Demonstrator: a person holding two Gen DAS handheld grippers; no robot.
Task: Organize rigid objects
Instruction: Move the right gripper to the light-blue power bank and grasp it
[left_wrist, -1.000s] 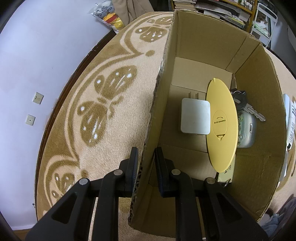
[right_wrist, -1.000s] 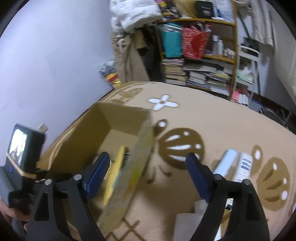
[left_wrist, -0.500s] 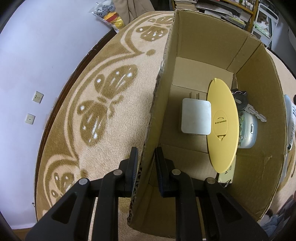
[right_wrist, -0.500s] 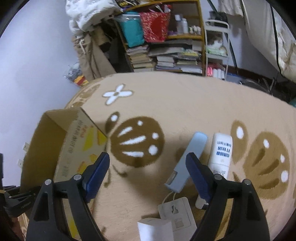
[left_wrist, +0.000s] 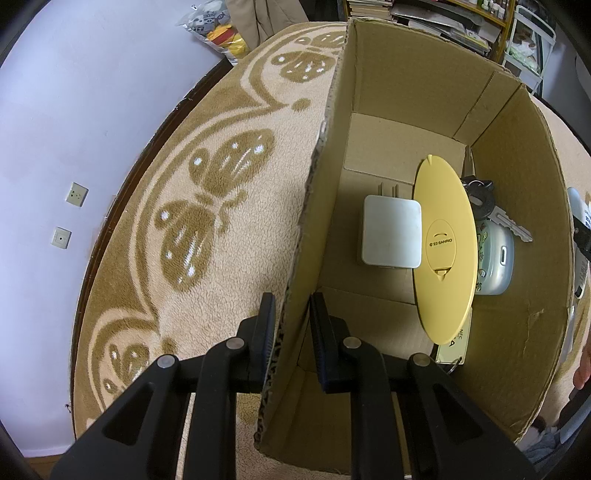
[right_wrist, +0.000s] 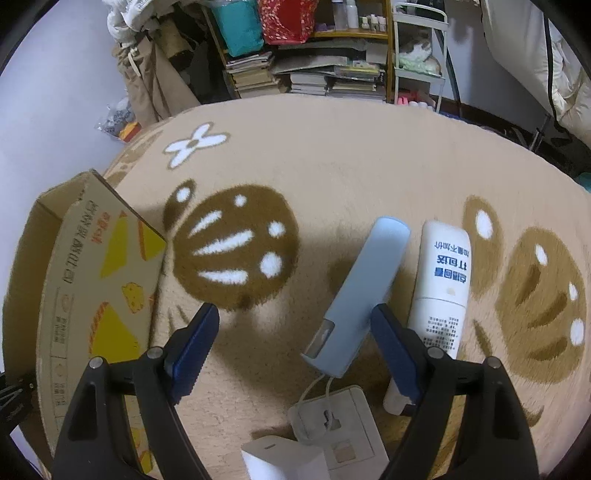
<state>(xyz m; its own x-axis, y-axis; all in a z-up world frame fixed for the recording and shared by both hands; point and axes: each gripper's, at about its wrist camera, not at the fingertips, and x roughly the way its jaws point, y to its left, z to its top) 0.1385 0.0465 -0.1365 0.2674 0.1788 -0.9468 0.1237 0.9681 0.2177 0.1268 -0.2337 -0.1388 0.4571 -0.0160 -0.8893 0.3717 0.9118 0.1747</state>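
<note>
A white square charger (left_wrist: 391, 232), yellow plastic disc (left_wrist: 443, 254), keys (left_wrist: 491, 210) and pale green case (left_wrist: 495, 262) are already held in the brown cardboard box (left_wrist: 406, 88), whose wall is clamped by the closed left gripper (left_wrist: 291, 314). A light blue flat case (right_wrist: 358, 295), white tube (right_wrist: 439, 291) and small white boxes (right_wrist: 332, 417) are left on the carpet (right_wrist: 332, 155); nothing is held by the wide-open right gripper (right_wrist: 295, 325) above them.

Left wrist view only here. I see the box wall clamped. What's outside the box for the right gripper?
Observer: A pale blue bar-shaped case lies on the rug, partly between the open right gripper fingers.
Operator: Anything beside it?
Observer: A white tube with blue print, lying alongside on the case's right.
Operator: Nearer the camera?
Observer: A flat white square plate and a white block at the bottom edge.
</note>
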